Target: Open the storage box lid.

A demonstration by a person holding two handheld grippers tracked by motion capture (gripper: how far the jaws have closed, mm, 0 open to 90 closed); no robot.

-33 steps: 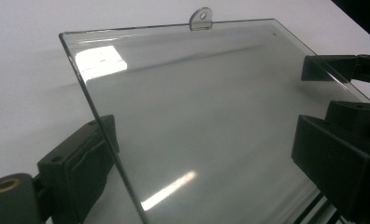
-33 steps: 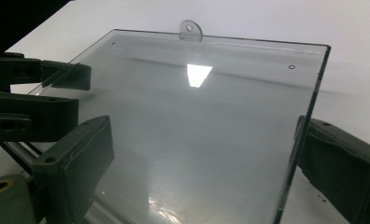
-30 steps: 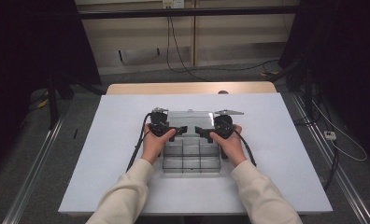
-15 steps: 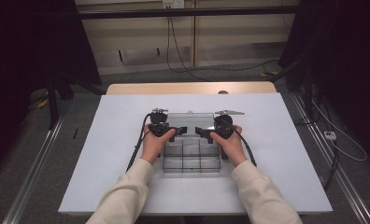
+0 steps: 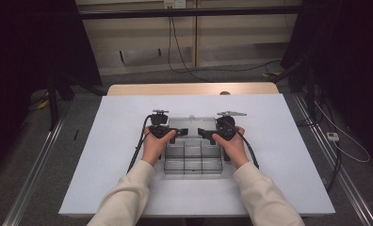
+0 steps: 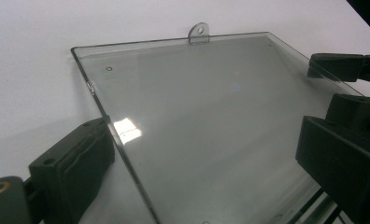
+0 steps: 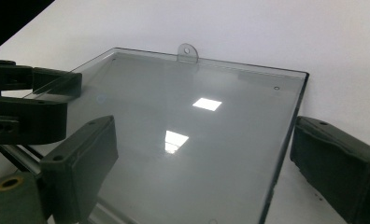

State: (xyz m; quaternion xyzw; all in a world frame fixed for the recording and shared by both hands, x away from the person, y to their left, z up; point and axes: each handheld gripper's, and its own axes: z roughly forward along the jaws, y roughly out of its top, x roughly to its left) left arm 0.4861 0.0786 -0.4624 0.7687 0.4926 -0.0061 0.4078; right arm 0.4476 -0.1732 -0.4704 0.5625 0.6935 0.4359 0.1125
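Note:
A clear plastic compartment box (image 5: 192,160) lies at the table's middle. Its lid (image 5: 192,123) is swung open and rests flat on the table behind it. My left gripper (image 5: 181,133) is at the lid's left side and my right gripper (image 5: 203,133) at its right side, tips pointing toward each other. In the left gripper view the jaws of the left gripper (image 6: 206,163) stand wide apart astride the lid (image 6: 197,107) edge. Likewise the right gripper (image 7: 209,163) is open over the lid (image 7: 192,116). A small hang tab (image 7: 187,51) sticks out from the far edge.
The white table (image 5: 279,141) has bare room on both sides of the box. Cables trail from both grippers toward the person. A wooden strip (image 5: 189,89) runs along the far edge of the table.

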